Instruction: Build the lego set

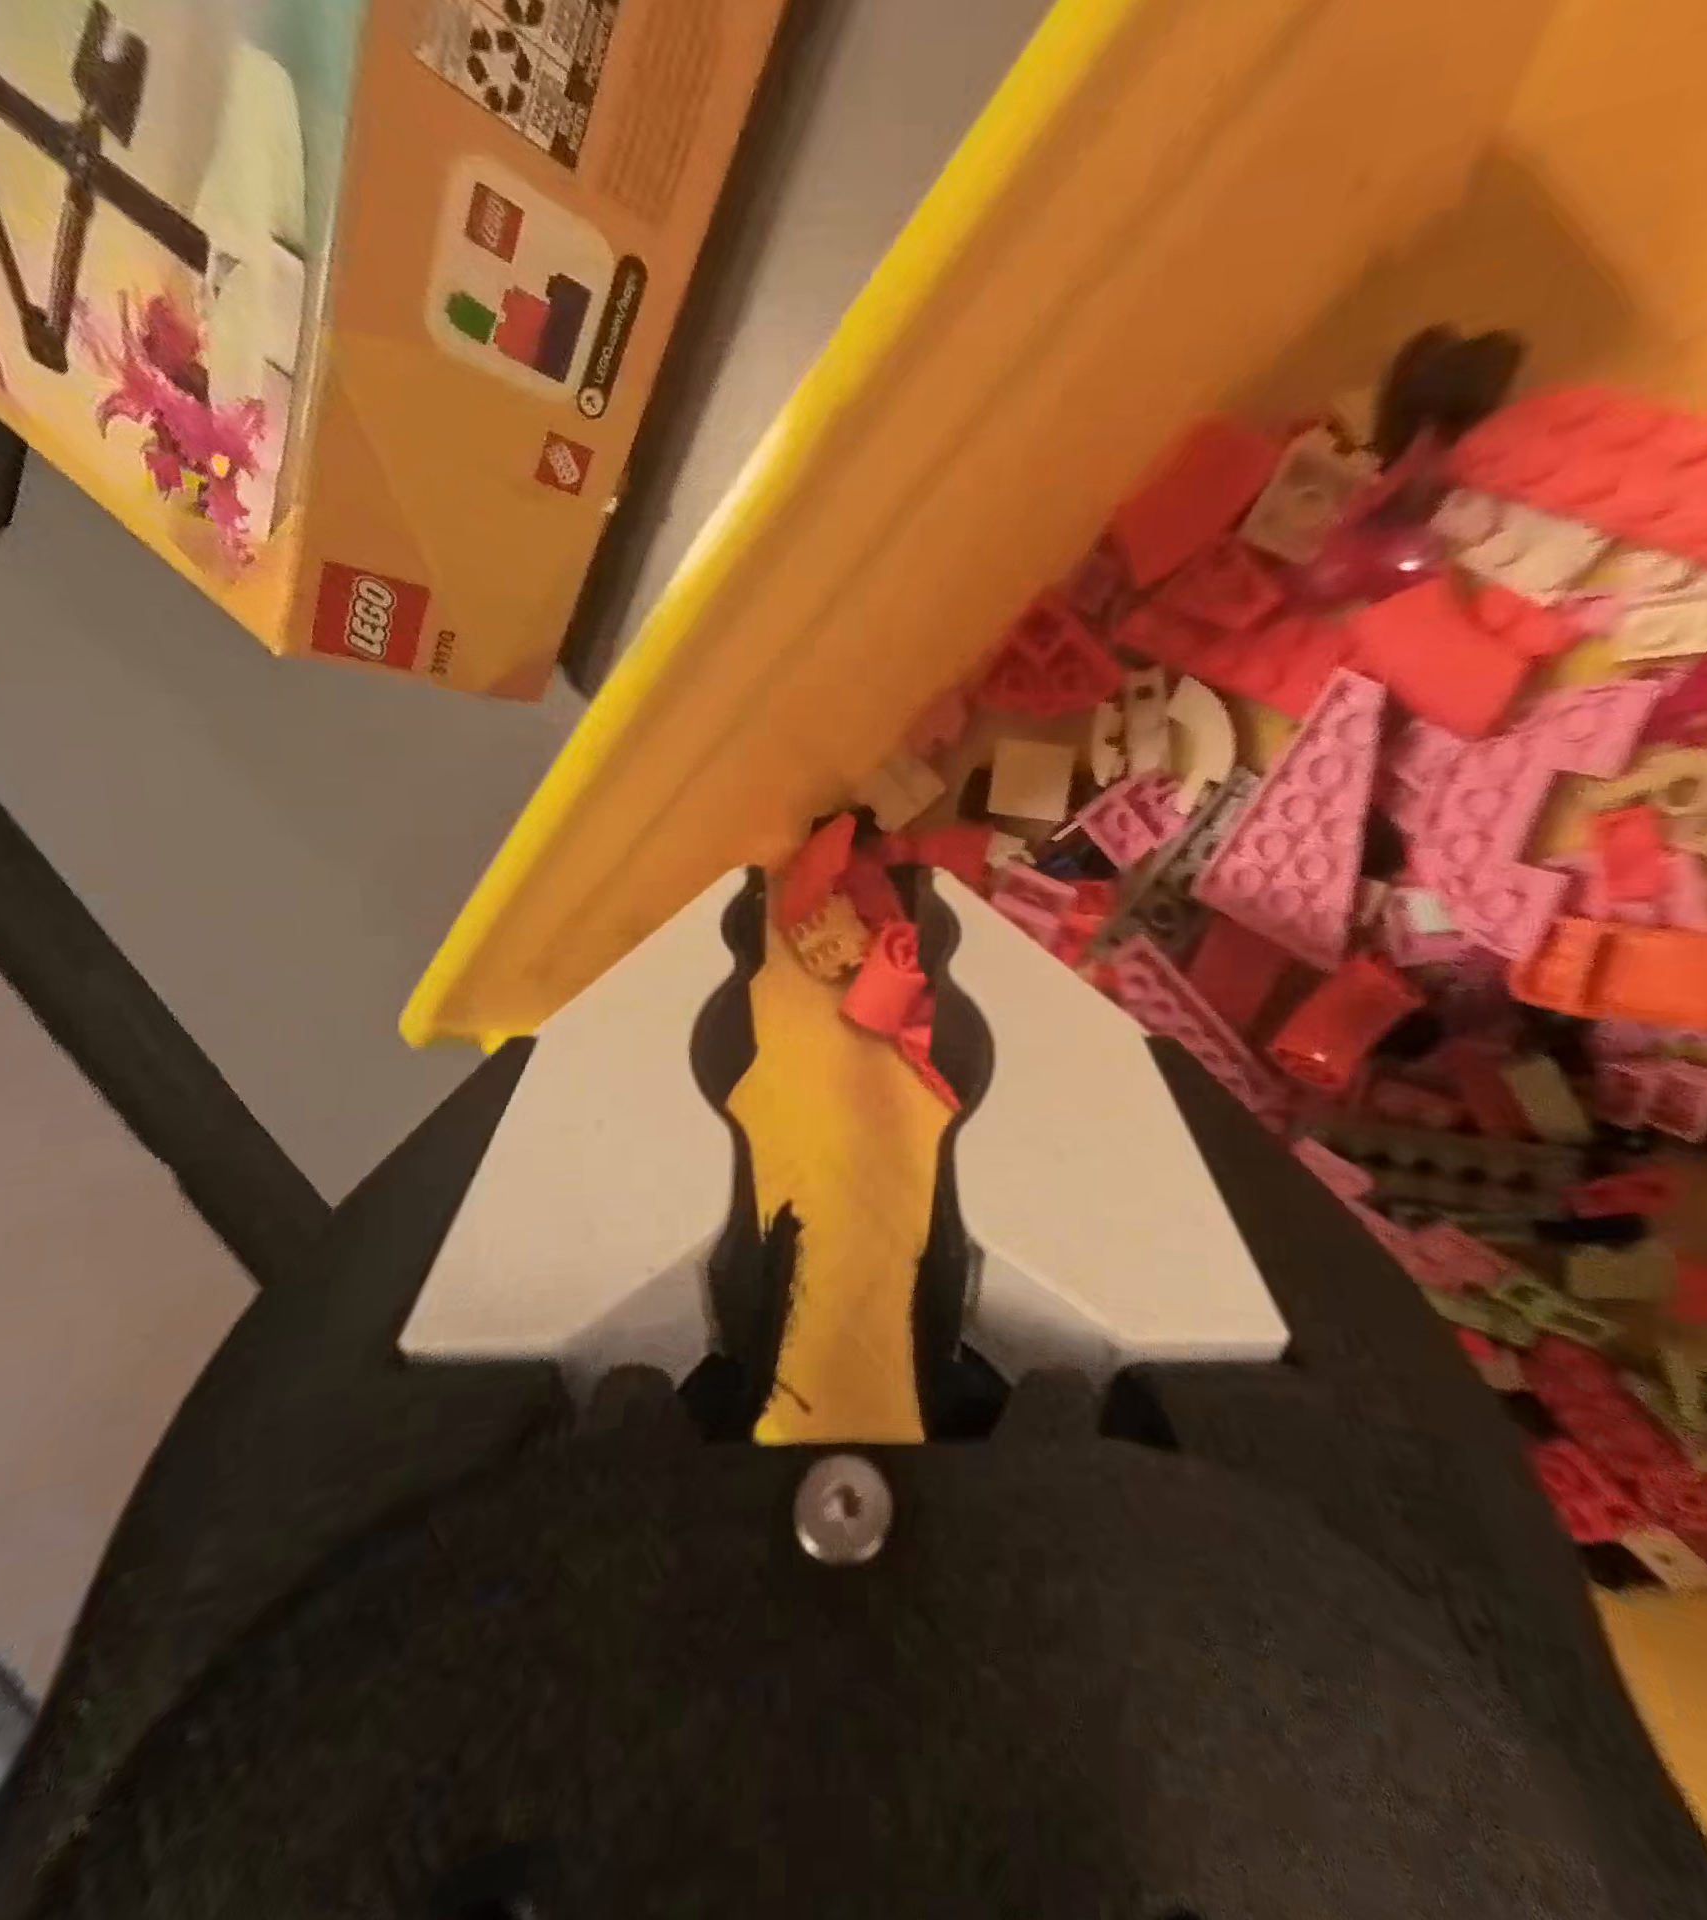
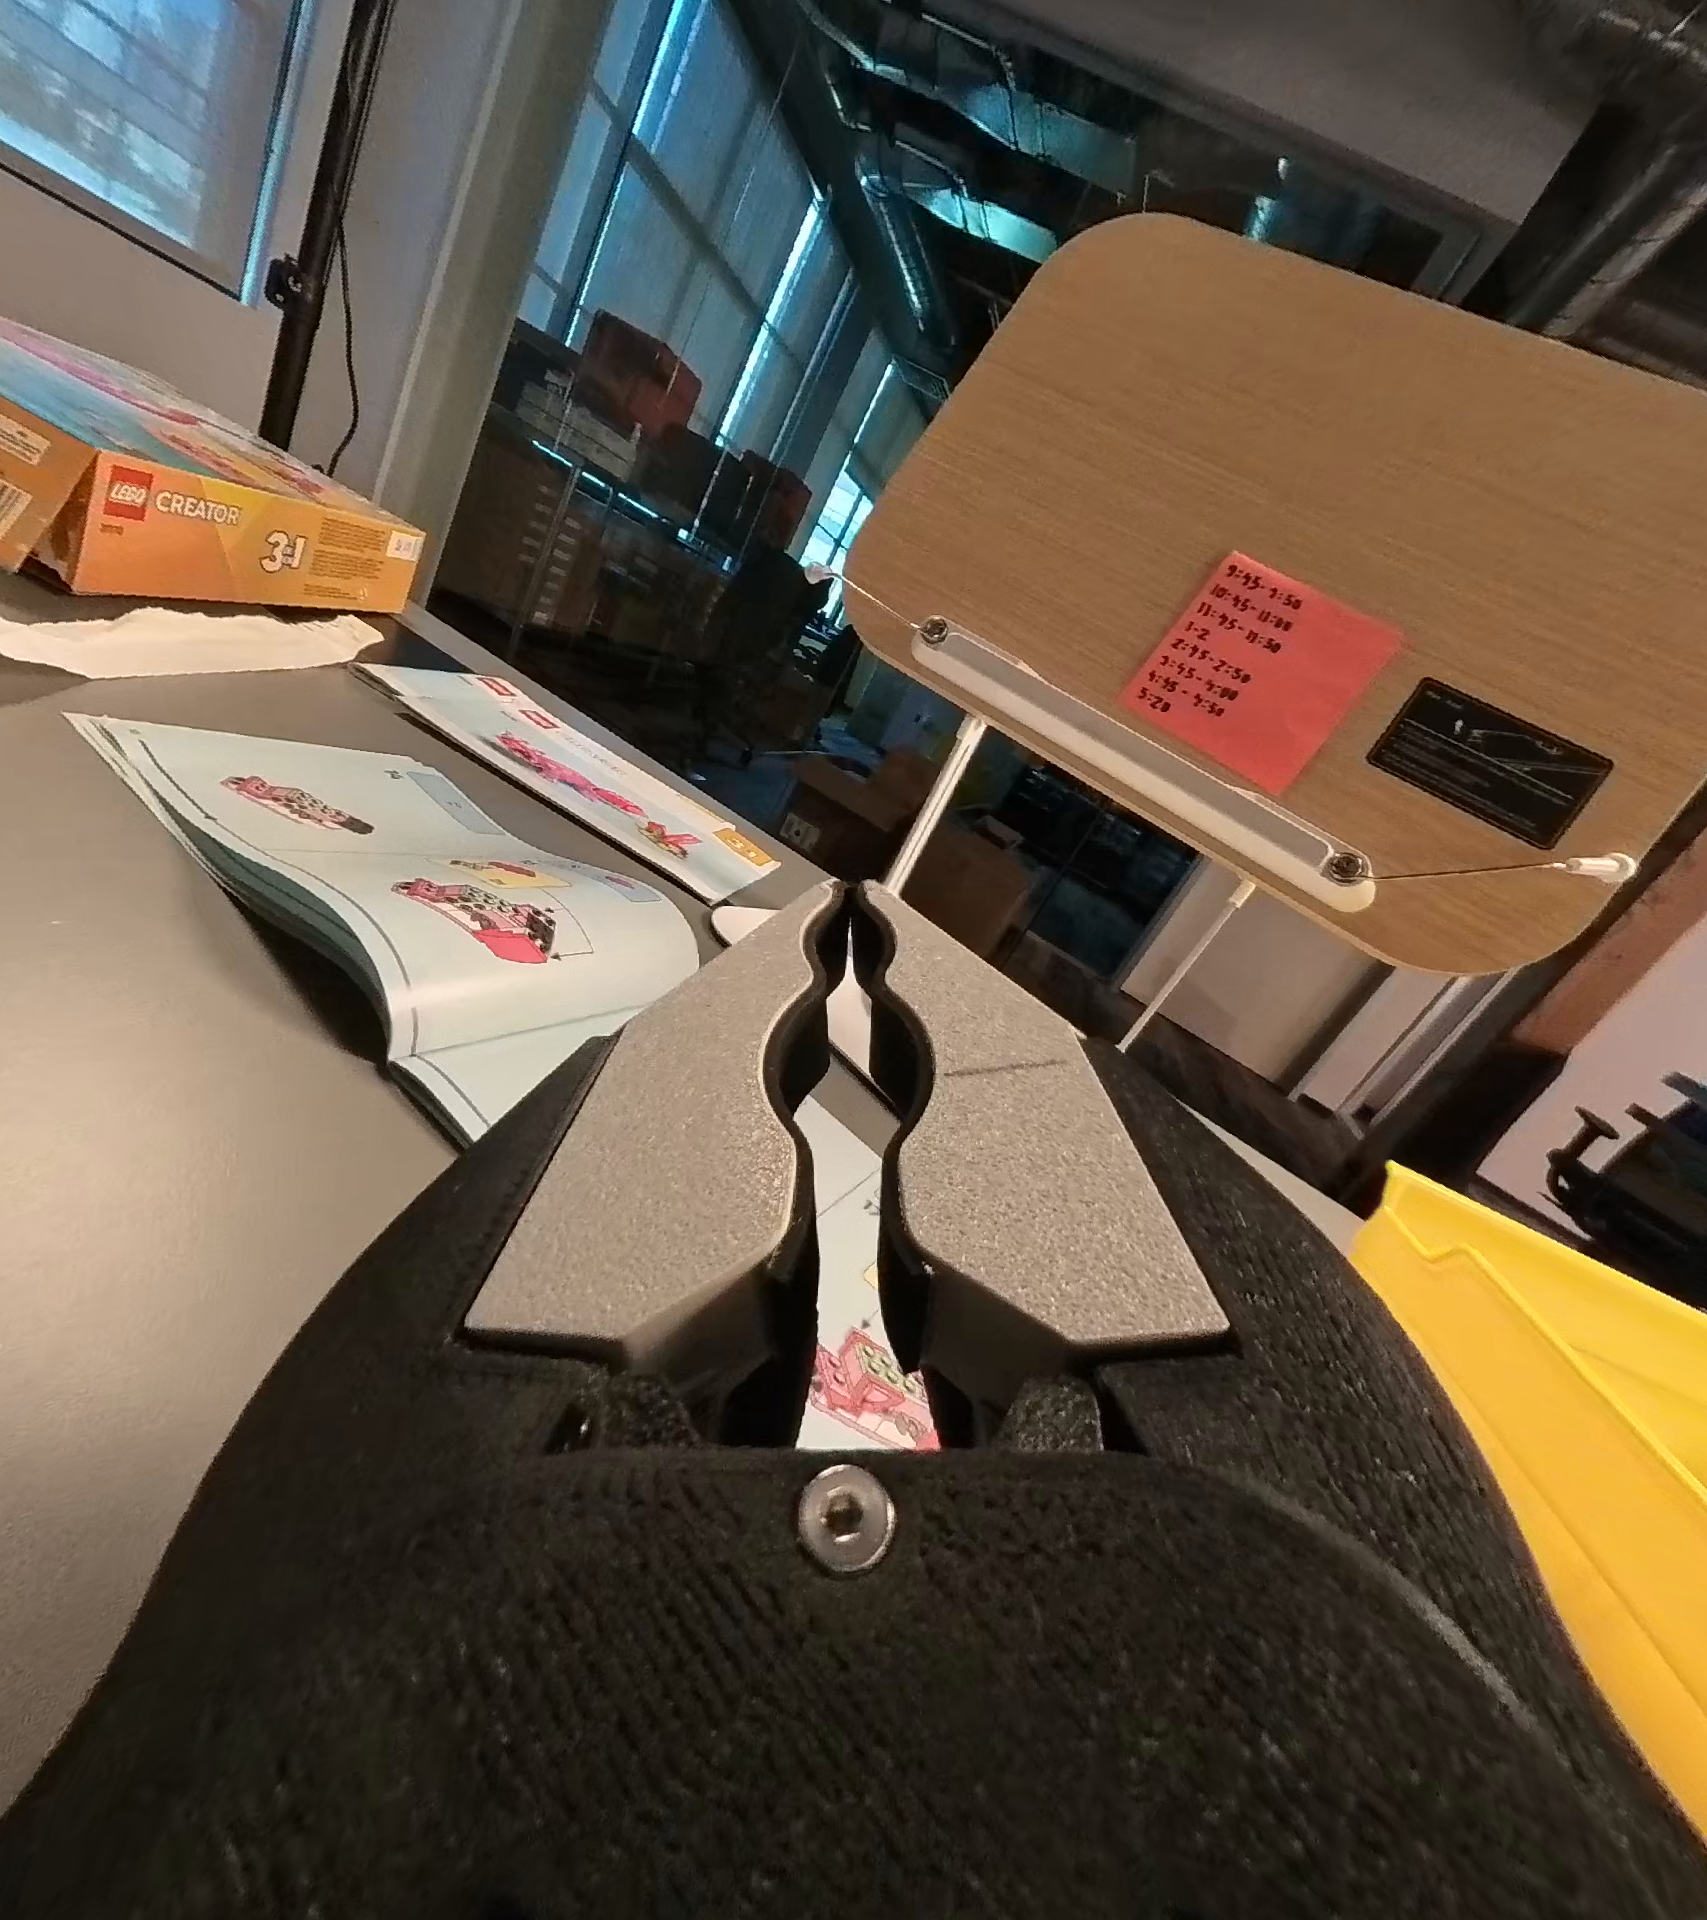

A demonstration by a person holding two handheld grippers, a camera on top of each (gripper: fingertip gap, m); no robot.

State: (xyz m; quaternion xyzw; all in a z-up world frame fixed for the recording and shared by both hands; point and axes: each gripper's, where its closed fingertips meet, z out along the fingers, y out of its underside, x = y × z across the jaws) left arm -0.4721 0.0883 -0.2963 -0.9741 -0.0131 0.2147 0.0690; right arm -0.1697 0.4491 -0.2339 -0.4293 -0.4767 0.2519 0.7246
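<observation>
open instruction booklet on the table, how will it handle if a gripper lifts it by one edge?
The open instruction booklet is probably floppy: its thin pages already curve upward. Likely light, so it may slide on the smooth grey table when pushed.

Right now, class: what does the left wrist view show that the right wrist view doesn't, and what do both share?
Left only: the left gripper, jaws apart, inside the yellow bin among loose bricks, mostly red and pink. Right only: the right gripper, shut on nothing, over an open booklet, a second booklet, and a wooden board with a pink note. Both: the yellow bin, set box, grey table.
</observation>
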